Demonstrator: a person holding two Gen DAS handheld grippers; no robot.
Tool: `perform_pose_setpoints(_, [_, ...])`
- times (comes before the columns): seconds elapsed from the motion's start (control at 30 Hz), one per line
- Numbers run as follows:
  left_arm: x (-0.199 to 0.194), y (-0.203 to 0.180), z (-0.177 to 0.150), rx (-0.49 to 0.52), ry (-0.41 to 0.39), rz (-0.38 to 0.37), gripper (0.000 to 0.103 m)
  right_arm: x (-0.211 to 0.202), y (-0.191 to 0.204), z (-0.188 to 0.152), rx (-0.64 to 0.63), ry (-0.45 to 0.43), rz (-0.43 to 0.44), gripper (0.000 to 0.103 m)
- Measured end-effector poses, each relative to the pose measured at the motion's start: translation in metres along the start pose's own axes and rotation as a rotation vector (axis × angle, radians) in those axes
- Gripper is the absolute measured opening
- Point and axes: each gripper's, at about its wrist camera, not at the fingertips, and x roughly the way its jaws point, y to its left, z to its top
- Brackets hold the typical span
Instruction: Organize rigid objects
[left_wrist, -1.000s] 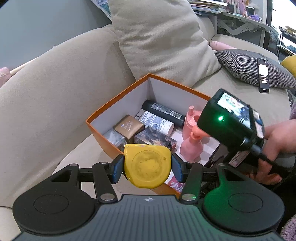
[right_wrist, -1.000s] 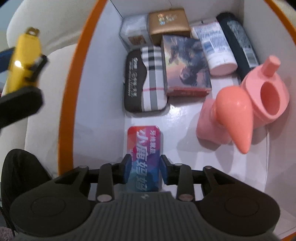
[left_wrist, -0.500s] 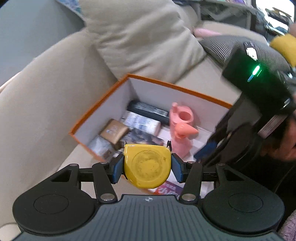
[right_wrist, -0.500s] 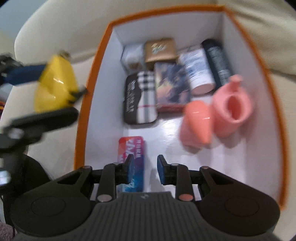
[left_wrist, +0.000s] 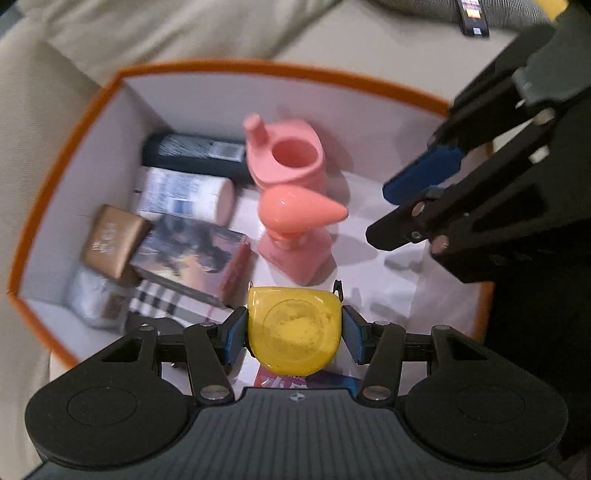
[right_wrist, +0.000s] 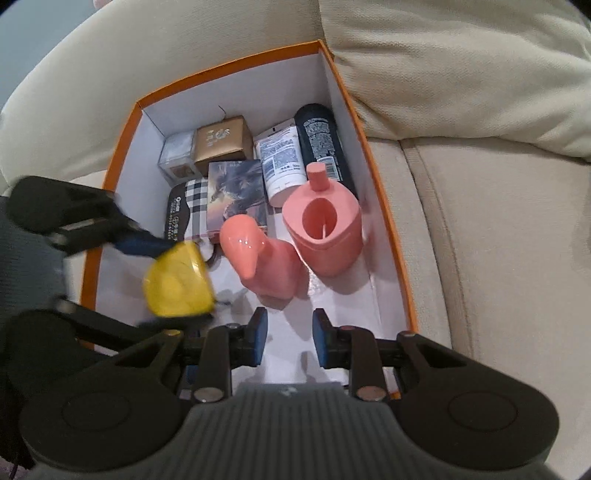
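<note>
My left gripper (left_wrist: 294, 330) is shut on a yellow tape measure (left_wrist: 294, 329) and holds it over the near end of the orange box (left_wrist: 66, 122). The tape measure also shows in the right wrist view (right_wrist: 177, 282), above the box floor. My right gripper (right_wrist: 285, 336) is open and empty above the box's near end; it also shows at the right of the left wrist view (left_wrist: 436, 192). The red and blue tin (left_wrist: 295, 380) lies on the box floor under the tape measure, mostly hidden.
The box (right_wrist: 384, 206) sits on a beige sofa (right_wrist: 498, 221). It holds a pink bird-shaped holder (right_wrist: 266, 262), a pink cup (right_wrist: 325, 229), a black can (right_wrist: 321, 144), a white tube (right_wrist: 280, 166), a plaid case (right_wrist: 184, 210), a picture box (right_wrist: 236, 192) and a gold box (right_wrist: 221, 142). A cushion (right_wrist: 461, 66) leans behind it.
My left gripper has carried the tape measure from outside the box to over its near end. My right gripper has let go of the red and blue tin and pulled back up.
</note>
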Motion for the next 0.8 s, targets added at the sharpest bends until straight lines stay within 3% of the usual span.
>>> perform_pose_setpoints(0.23, [0.024, 0.005, 0.008, -0.011, 0.062, -0.077, 0.062, 0.012, 0.004, 0.003, 0.005, 0.012, 0.013, 0.028])
perform_pose_setpoints(0.47, [0.030, 0.002, 0.002, -0.007, 0.079, -0.047, 0.066, 0.018, 0.005, 0.004, 0.000, 0.023, 0.011, 0.029])
perform_pose_setpoints(0.67, [0.008, 0.004, -0.004, -0.034, 0.032, -0.027, 0.069, 0.017, 0.011, 0.002, -0.014, 0.020, -0.001, 0.038])
perform_pose_setpoints(0.8, [-0.035, 0.009, -0.020, -0.101, -0.061, 0.020, 0.070, 0.004, 0.017, 0.002, -0.027, -0.001, -0.011, 0.039])
